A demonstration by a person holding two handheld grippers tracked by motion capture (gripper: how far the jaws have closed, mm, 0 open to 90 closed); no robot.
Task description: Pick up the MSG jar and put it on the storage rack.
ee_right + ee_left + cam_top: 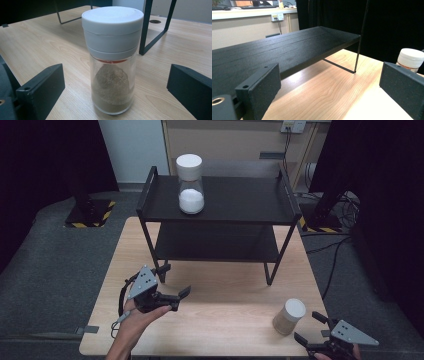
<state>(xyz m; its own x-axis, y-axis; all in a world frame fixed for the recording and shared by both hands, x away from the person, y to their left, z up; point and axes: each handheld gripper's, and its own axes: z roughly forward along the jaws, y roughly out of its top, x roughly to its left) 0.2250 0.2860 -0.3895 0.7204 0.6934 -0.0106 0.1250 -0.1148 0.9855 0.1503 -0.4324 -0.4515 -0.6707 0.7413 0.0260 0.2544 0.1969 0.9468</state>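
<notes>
Right gripper (311,329), jaws spread wide and empty, faces the upright brown-spice jar (289,316) standing just before it on the table (225,320), while the left gripper (177,298), also unclenched, is far from this jar.

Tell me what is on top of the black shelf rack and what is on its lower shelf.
On the black shelf rack, one white-lidded jar of white powder stands on the top shelf. The lower shelf's visible front is bare; its rear is covered by the top shelf.

Rack (220,200) at table's (220,320) back, one jar (190,184) on its top shelf, another jar (289,316) front right
</notes>
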